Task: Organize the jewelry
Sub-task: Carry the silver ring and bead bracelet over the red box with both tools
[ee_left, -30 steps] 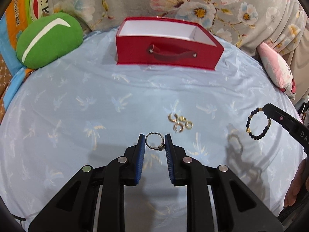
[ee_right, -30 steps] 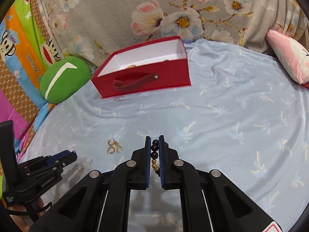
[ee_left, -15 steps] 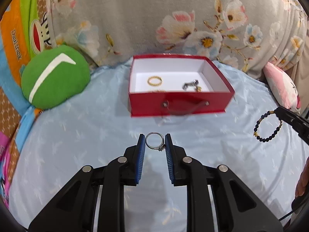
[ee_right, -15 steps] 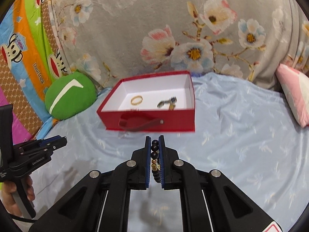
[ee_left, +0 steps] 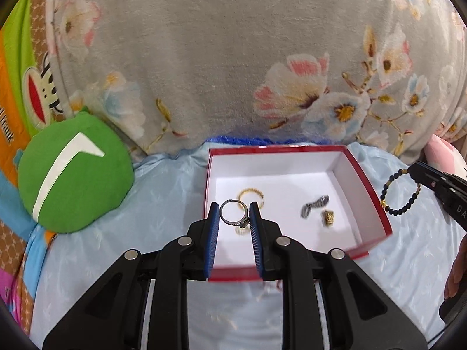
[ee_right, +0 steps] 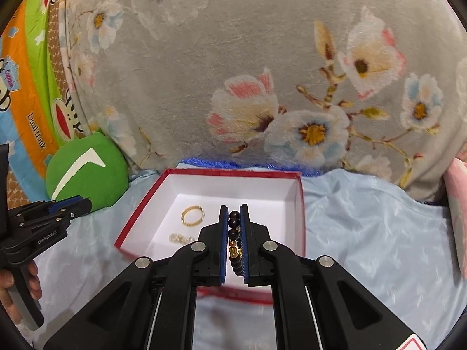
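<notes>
My left gripper [ee_left: 233,208] is shut on a silver ring [ee_left: 232,213] and holds it over the near left part of the open red box [ee_left: 376,204]. The box has a white inside with a gold ring [ee_left: 251,194], a dark piece [ee_left: 315,204] and a small gold piece [ee_left: 327,218]. My right gripper [ee_right: 233,210] is shut on a dark beaded bracelet [ee_right: 234,234] above the near side of the red box [ee_right: 137,218]. That bracelet also shows in the left wrist view [ee_left: 401,192], hanging by the box's right wall.
The box stands on a light blue sheet [ee_left: 163,204]. A green round cushion [ee_left: 73,172] lies to its left. A grey floral blanket [ee_left: 233,58] rises behind. A pink pillow [ee_right: 458,218] is at the far right.
Both grippers have moved forward from over the sheet to the red box, each still holding its piece. The loose gold earrings on the sheet have dropped out of view.
</notes>
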